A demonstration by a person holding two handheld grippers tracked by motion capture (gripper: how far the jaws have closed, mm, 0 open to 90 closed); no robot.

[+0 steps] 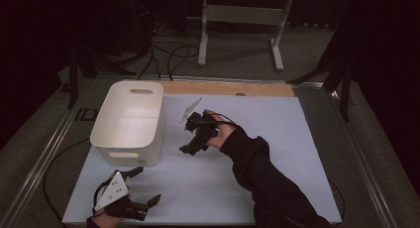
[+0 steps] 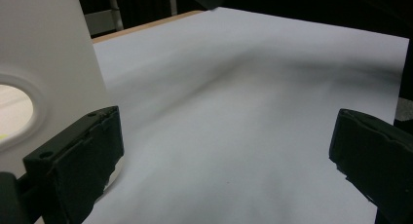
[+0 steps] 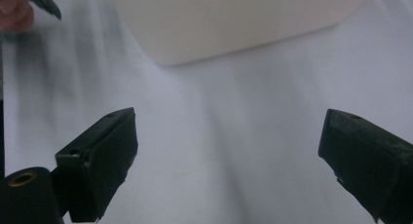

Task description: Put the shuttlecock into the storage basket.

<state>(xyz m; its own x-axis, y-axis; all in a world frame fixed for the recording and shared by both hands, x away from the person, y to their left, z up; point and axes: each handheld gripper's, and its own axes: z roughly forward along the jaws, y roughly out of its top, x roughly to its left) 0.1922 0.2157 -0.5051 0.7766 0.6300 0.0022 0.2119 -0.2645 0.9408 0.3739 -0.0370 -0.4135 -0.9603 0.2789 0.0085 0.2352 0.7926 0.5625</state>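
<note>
Both jaws spread wide, nothing held: left hand-held gripper point(image 1: 143, 186) near table point(image 1: 297, 139) front edge, just below white bin point(image 1: 130, 121); right hand-held gripper point(image 1: 190, 139) beside bin's right wall. No task obj visible; prob. pre-grasp, next needs a target.

Smooth white plastic bin point(image 1: 130, 120) beside left gripper point(image 1: 143, 186), matt black plastic jaws, matt white sheet point(image 1: 277, 158) underneath, bare wood strip point(image 1: 228, 88) beyond.

White bin point(image 3: 234, 24) cut off above (blurred in right gripper view).
</note>
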